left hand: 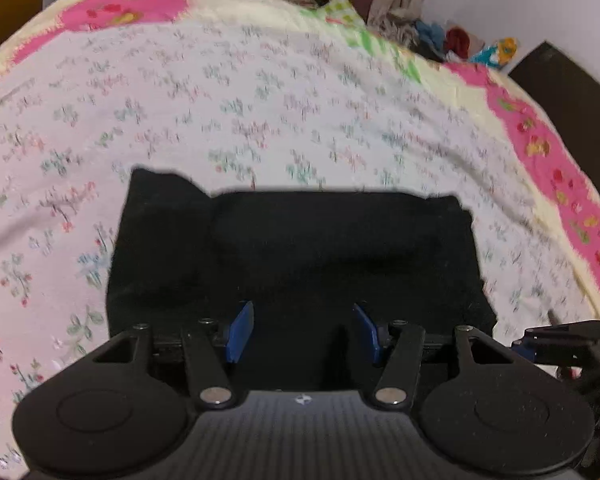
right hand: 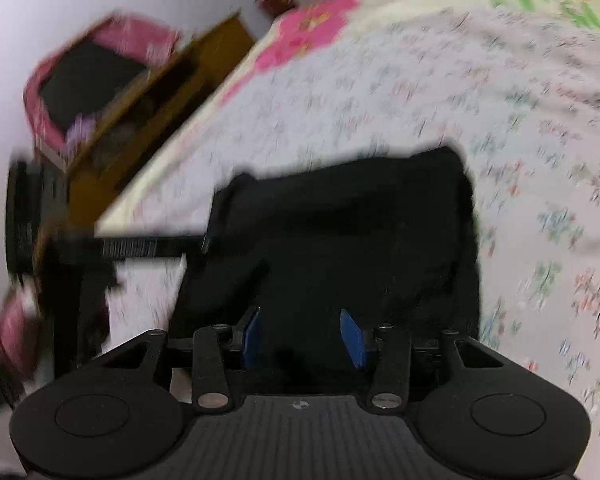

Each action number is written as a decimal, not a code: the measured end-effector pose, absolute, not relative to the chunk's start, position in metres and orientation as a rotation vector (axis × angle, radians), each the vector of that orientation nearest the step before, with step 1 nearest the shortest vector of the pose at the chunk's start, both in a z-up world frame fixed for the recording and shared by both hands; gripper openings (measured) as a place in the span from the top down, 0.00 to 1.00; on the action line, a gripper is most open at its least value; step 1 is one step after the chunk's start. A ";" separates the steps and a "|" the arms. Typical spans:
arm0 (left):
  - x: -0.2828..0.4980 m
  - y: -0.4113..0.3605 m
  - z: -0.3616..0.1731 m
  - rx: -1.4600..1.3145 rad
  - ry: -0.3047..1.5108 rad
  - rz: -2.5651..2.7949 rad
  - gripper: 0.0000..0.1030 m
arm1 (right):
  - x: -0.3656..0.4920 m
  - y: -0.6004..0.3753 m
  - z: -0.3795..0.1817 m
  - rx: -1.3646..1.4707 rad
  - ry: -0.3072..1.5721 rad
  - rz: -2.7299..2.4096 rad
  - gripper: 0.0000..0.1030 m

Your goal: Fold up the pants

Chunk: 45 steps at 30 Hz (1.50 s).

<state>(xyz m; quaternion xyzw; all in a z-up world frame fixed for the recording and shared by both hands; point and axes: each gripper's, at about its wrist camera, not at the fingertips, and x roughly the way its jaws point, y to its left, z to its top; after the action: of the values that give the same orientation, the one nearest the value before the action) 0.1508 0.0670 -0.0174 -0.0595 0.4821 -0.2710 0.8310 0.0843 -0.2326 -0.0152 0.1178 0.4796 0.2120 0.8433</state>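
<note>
**Pants folded to a compact block; little left to do**

Bed: covered by a floral sheet with a pink and cream border, it fills most of both views. All positions below are given relative to the pants.

Pants: black, lying flat on the sheet on the near side of the bed. They form a squat, roughly rectangular bundle with a thicker roll across the far edge and one flap standing proud at the far left corner. Judged from this shape, the main folds are done; what remains appears to be tidying that corner and squaring the edges, or one last fold.

Left gripper: at the pants' near edge, jaws apart, no cloth visibly pinched.

Right gripper: at the near edge too, beside the left gripper, jaws apart and narrower, nothing seen held. This view is blurred.
</note>
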 end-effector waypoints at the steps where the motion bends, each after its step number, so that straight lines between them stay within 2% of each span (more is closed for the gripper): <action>1: 0.149 0.067 -0.022 -0.118 1.032 -0.570 0.39 | 0.081 -0.231 -0.020 0.223 1.016 0.452 0.68; 3: 0.146 0.069 -0.030 -0.093 1.057 -0.548 0.39 | 0.078 -0.229 -0.027 0.172 1.024 0.457 0.72; 8: 0.138 0.072 -0.025 -0.098 1.054 -0.534 0.39 | 0.074 -0.231 -0.023 0.109 1.046 0.480 0.72; 10: 0.137 0.070 -0.021 -0.096 1.039 -0.549 0.39 | 0.075 -0.233 -0.012 0.125 1.025 0.490 0.69; 15: 0.137 0.060 -0.014 -0.076 0.994 -0.600 0.39 | 0.086 -0.241 -0.001 0.145 0.967 0.485 0.68; 18: 0.141 0.058 -0.006 -0.079 0.912 -0.635 0.39 | 0.094 -0.245 0.004 0.177 0.904 0.461 0.66; 22: 0.165 0.056 -0.005 -0.109 0.826 -0.635 0.39 | 0.123 -0.240 0.010 0.129 0.782 0.437 0.57; 24: 0.180 0.057 -0.011 -0.132 0.801 -0.623 0.38 | 0.139 -0.240 0.004 0.136 0.753 0.418 0.57; 26: 0.188 0.059 -0.018 -0.115 0.779 -0.585 0.39 | 0.154 -0.236 -0.010 0.125 0.754 0.419 0.58; 29: 0.196 0.078 -0.034 -0.183 0.787 -0.541 0.39 | 0.162 -0.234 -0.040 0.082 0.835 0.383 0.68; 30: 0.197 0.087 -0.043 -0.225 0.807 -0.541 0.41 | 0.160 -0.238 -0.049 0.110 0.862 0.372 0.73; 32: 0.196 0.103 -0.055 -0.292 0.791 -0.571 0.44 | 0.156 -0.242 -0.059 0.152 0.856 0.370 0.76; 35: 0.195 0.113 -0.044 -0.311 0.738 -0.545 0.46 | 0.157 -0.248 -0.058 0.192 0.853 0.368 0.81; 36: 0.194 0.116 -0.037 -0.295 0.705 -0.506 0.43 | 0.158 -0.250 -0.058 0.201 0.854 0.370 0.83; 39: 0.200 0.131 -0.035 -0.253 0.696 -0.392 0.35 | 0.155 -0.256 -0.062 0.247 0.839 0.373 0.83; 42: 0.201 0.130 -0.043 -0.169 0.731 -0.335 0.35 | 0.151 -0.255 -0.063 0.269 0.807 0.365 0.81; 45: 0.191 0.113 -0.042 -0.019 0.705 -0.297 0.31 | 0.146 -0.253 -0.058 0.251 0.782 0.366 0.79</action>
<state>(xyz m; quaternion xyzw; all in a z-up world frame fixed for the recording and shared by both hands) 0.1909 0.1132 -0.0418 -0.0092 0.3441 -0.1447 0.9277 0.1462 -0.2531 -0.0577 0.1213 0.3778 0.1768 0.9007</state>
